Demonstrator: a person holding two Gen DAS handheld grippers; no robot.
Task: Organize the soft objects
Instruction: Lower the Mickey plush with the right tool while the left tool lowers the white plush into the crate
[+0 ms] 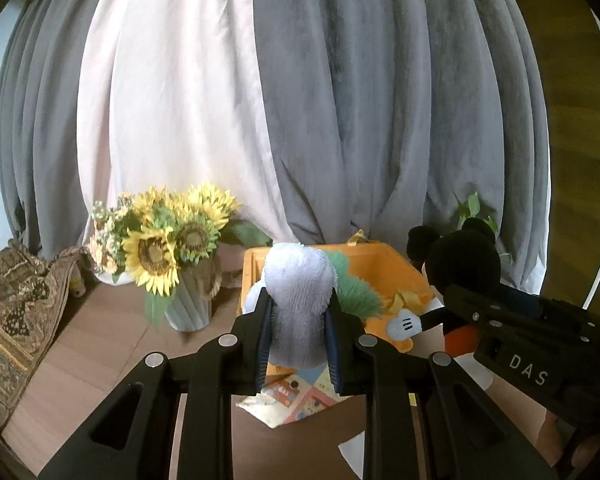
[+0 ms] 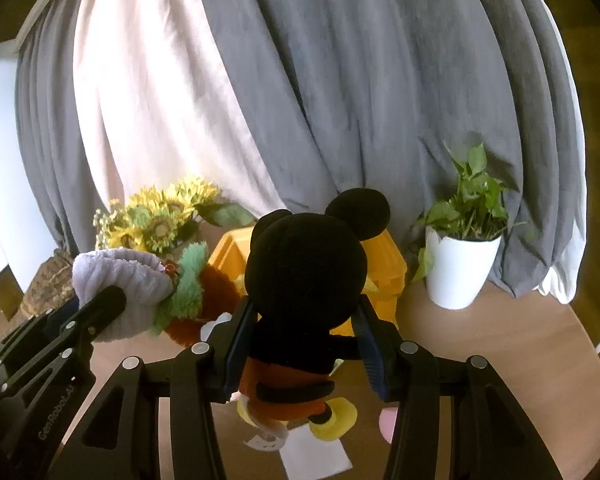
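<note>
My left gripper (image 1: 300, 320) is shut on a fluffy lavender plush (image 1: 300, 280) with a green furry part (image 1: 354, 288), held above the table. The right wrist view shows the same plush (image 2: 120, 272) at the left. My right gripper (image 2: 306, 332) is shut on a black mouse plush (image 2: 308, 272) with red shorts and yellow shoes, gripped at the torso and seen from behind. In the left wrist view the mouse plush (image 1: 464, 264) hangs at the right, one white glove out. Behind both toys stands an open orange box (image 1: 380, 268).
A vase of sunflowers (image 1: 168, 248) stands left of the box, and a white potted plant (image 2: 460, 276) stands to its right. A patterned woven cloth (image 1: 12, 320) lies at the far left. A colourful printed cloth (image 1: 300, 396) and white paper (image 2: 316, 452) lie on the wooden table. Grey and white curtains hang behind.
</note>
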